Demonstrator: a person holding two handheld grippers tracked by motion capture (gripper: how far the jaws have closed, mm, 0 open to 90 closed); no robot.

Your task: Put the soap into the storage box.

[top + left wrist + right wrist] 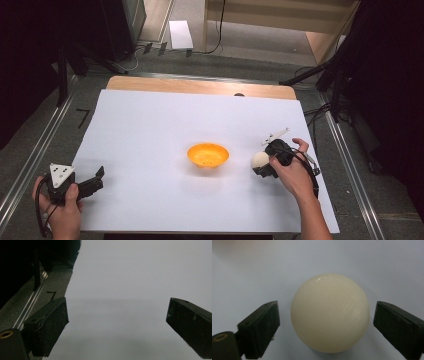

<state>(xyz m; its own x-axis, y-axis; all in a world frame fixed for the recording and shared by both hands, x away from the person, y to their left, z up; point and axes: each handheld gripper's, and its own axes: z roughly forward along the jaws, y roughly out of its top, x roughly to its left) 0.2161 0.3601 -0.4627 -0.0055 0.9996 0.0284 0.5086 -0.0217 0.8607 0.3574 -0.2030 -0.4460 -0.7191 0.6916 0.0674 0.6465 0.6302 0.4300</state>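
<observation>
The right gripper point(325, 322) brackets the cream ball point(330, 313) on the white counter point(150, 130), fingers spread, not gripping; nothing is lifted yet. The orange bowl point(208, 154) sits empty nearby. The left gripper point(117, 322) idles released.

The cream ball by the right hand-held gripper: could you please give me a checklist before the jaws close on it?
1. Cream ball between the right hand-held gripper jaws: ok.
2. Jaws open, gap on both sides: ok.
3. Ball resting on the white sheet: ok.
4. Orange bowl apart from the ball: ok.
5. Left hand-held gripper open, holding nothing: ok.
6. Ball's weight or slipperiness: cannot tell.
</observation>
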